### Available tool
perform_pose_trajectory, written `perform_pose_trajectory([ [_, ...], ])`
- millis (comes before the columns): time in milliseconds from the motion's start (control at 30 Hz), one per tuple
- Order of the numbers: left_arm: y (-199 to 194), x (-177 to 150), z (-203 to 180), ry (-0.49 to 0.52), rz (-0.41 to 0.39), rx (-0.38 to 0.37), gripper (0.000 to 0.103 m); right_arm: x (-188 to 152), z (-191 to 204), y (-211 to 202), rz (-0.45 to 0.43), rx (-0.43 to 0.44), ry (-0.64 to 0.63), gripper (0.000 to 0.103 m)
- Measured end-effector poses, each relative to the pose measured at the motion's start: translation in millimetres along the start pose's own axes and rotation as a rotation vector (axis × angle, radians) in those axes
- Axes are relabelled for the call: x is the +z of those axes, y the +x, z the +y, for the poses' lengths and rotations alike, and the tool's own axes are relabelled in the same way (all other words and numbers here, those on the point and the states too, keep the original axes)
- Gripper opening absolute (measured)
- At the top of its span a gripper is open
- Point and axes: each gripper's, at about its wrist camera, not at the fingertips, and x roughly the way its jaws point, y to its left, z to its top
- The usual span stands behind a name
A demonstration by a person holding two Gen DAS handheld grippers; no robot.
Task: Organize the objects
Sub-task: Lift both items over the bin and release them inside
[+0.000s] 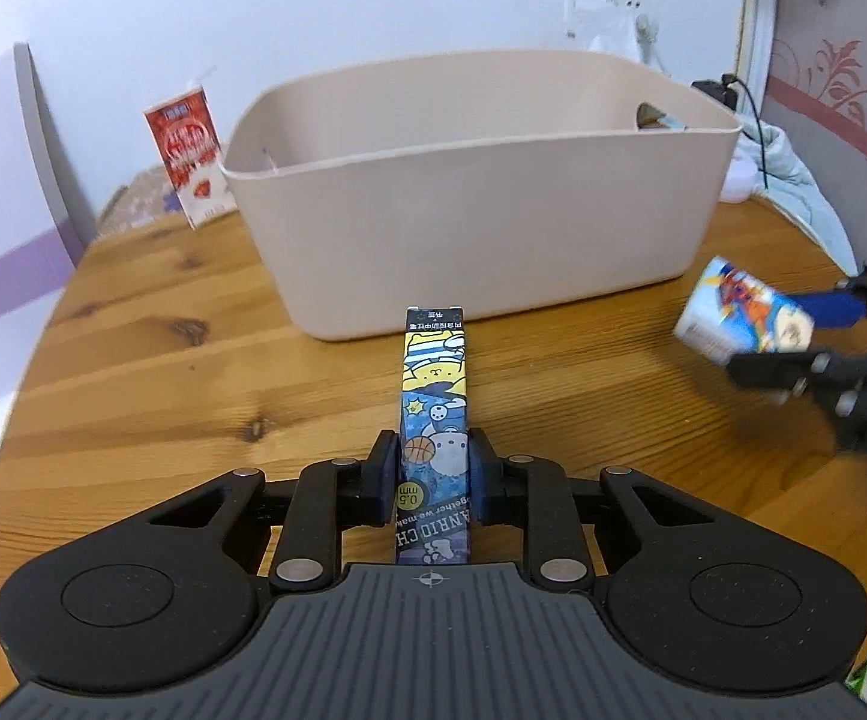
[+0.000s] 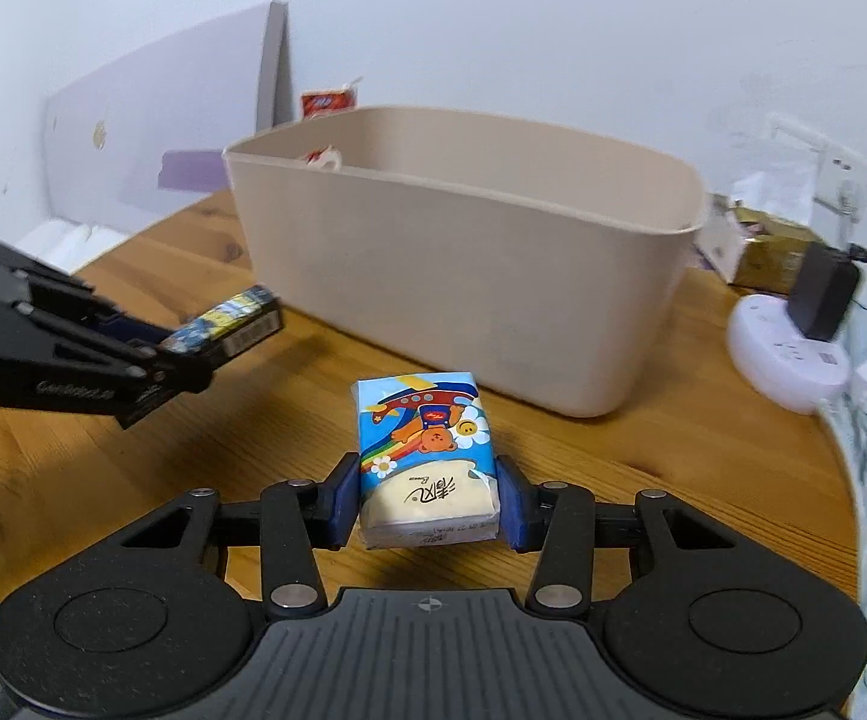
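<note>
Beige bin (image 1: 475,204); left tool (image 1: 431,474) pinches one pen box (image 1: 435,414), right tool (image 2: 427,498) one tissue pack (image 2: 427,456).

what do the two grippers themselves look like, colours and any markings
Both are matte black linkage mechanisms with silver pivot pins, round discs either side of a ribbed grey base plate bearing a small crosshair mark. The left gripper and the right gripper each carry dark blue finger pads. Seen from the right wrist view, the left gripper's arm shows faint white lettering, too blurred to read. No cables or sleeves visible.
</note>
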Motion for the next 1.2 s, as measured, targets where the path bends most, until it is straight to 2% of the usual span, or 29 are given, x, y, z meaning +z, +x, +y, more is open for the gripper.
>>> perform_pose_trajectory([
  [167, -28.9, -0.9, 4.7, 0.014, -0.048, 0.008, 0.024, 4.4, -16.9, -31.1, -0.050, -0.012, 0.081, 0.043],
  [333, -56.4, 6.3, 10.6, 0.017, -0.108, 0.019, 0.024, 16.8, -29.6, -53.8, -0.106, -0.038, 0.099, 0.043],
  [667, -75.0, 62.9, 20.6, -0.017, -0.230, 0.033, 0.024, 60.0, -51.4, -79.9, -0.243, -0.087, 0.125, 0.043],
  [867, -54.3, 105.0, 17.3, -0.011, -0.261, 0.042, 0.024, 93.8, -57.4, -75.5, -0.302, -0.086, 0.159, 0.043],
  [1200, 28.5, 143.5, 12.0, -0.047, -0.154, 0.068, 0.024, 127.3, -65.7, -21.0, -0.267, -0.132, 0.164, 0.043],
])
